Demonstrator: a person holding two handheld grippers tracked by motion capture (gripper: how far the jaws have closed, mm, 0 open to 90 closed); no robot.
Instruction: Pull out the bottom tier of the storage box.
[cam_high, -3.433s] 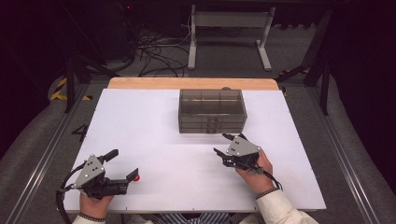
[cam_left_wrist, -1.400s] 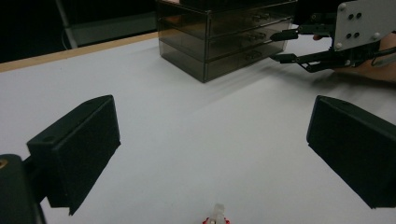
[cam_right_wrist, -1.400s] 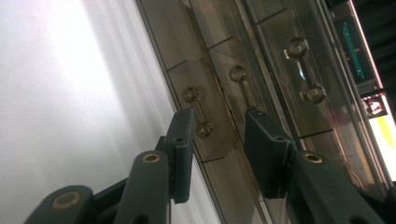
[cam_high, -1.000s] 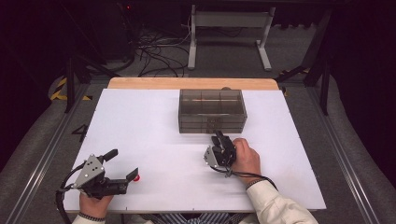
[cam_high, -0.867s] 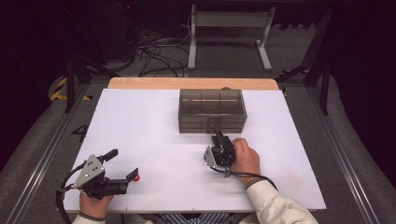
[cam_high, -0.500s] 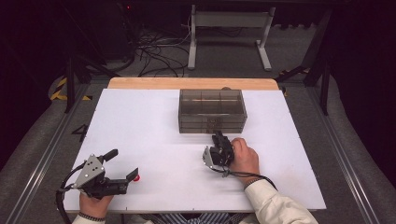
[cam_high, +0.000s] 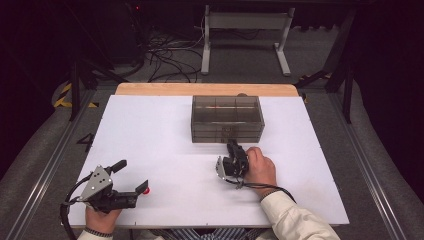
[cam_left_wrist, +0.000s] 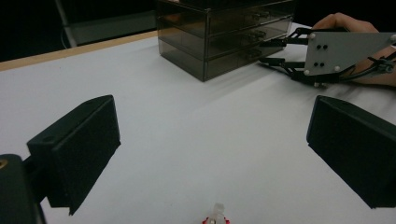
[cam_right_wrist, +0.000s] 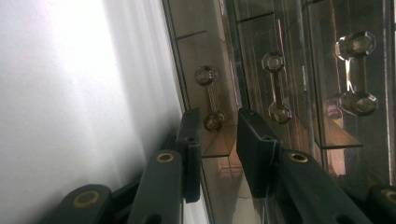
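A smoky see-through drawer box (cam_high: 227, 117) with three stacked drawers stands at the table's back centre. My right gripper (cam_high: 232, 145) lies rolled on its side, tips at the box's front (cam_left_wrist: 224, 37). In the right gripper view the lowest drawer's handle (cam_right_wrist: 210, 98) has its near knob between my right gripper's (cam_right_wrist: 219, 119) jaws. They have just been closing, and a gap still shows beside the knob. My left gripper (cam_high: 134, 174) rests open at the front left, holding nothing. A small red and white piece (cam_high: 146, 190) lies on the table by its tips (cam_left_wrist: 214, 219).
The white table top (cam_high: 150, 135) spreads wide between the two grippers. A wooden strip (cam_high: 160, 89) edges the far side. Behind the table, cables and a desk frame (cam_high: 245, 20) sit on the dark floor.
My right gripper has rolled onto its side and moved left and forward to the drawer box's front. Over the last second it crept slightly closer. The left gripper has kept still.
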